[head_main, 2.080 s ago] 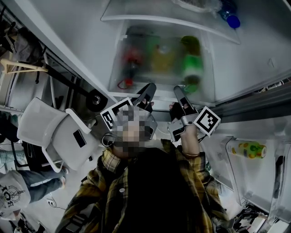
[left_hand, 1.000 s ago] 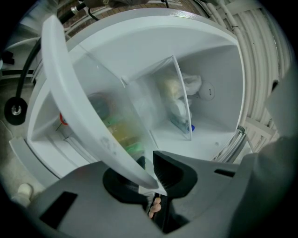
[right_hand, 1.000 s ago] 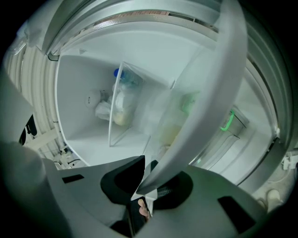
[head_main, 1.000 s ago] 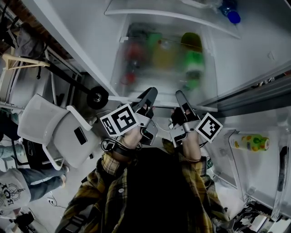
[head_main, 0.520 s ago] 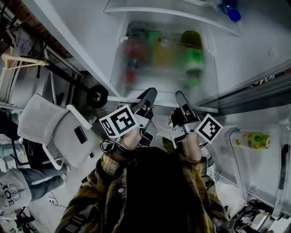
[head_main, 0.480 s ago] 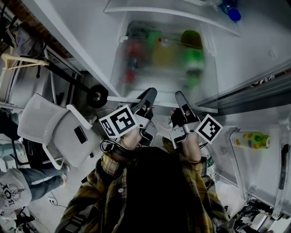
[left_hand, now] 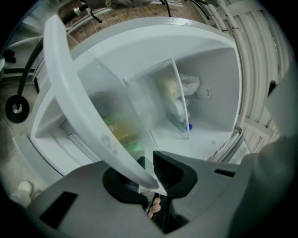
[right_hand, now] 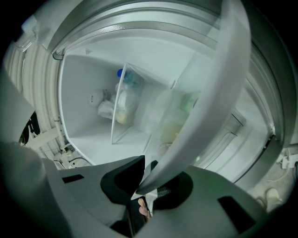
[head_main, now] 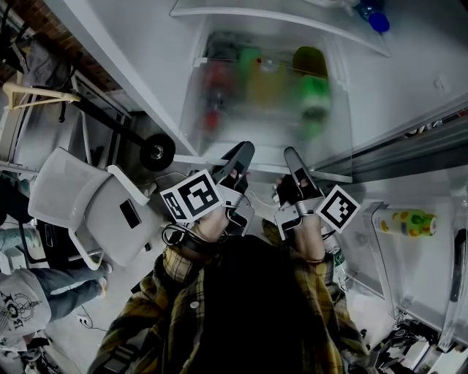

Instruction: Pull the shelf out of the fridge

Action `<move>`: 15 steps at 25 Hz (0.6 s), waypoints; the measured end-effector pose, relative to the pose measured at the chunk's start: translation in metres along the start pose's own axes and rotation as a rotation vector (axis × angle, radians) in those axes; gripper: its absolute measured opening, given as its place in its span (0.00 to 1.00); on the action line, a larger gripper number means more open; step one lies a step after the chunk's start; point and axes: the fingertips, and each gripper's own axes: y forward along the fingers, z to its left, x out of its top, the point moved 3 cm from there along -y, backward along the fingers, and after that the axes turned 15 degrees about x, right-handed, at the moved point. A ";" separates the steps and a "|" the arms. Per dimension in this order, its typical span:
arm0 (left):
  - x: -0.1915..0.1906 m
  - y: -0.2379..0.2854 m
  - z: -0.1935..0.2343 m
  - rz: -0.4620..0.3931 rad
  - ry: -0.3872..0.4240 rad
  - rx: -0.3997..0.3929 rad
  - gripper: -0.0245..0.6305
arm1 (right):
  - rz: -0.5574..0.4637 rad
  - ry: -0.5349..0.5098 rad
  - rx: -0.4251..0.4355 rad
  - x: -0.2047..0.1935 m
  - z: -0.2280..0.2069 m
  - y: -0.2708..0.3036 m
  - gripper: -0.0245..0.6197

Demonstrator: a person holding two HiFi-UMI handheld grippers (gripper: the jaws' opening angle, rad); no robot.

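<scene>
Fingers (left_hand: 174, 173) tight on shelf (left_hand: 79, 107)

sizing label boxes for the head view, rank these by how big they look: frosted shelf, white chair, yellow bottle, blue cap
1. frosted shelf and white chair: look about alike, so not ranked against each other
2. yellow bottle
3. blue cap

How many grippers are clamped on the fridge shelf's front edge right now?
2. The left gripper holds the white front rim of the shelf left of centre; the right gripper holds it right of centre. Neither is hidden.
</scene>
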 end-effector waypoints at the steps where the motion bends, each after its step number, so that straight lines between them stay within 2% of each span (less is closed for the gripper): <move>1: 0.000 0.000 0.000 0.000 -0.001 0.000 0.14 | 0.000 0.002 0.001 0.000 0.000 0.000 0.13; 15: -0.002 -0.001 0.000 0.004 -0.002 -0.001 0.14 | 0.001 -0.002 -0.002 0.000 0.000 -0.001 0.13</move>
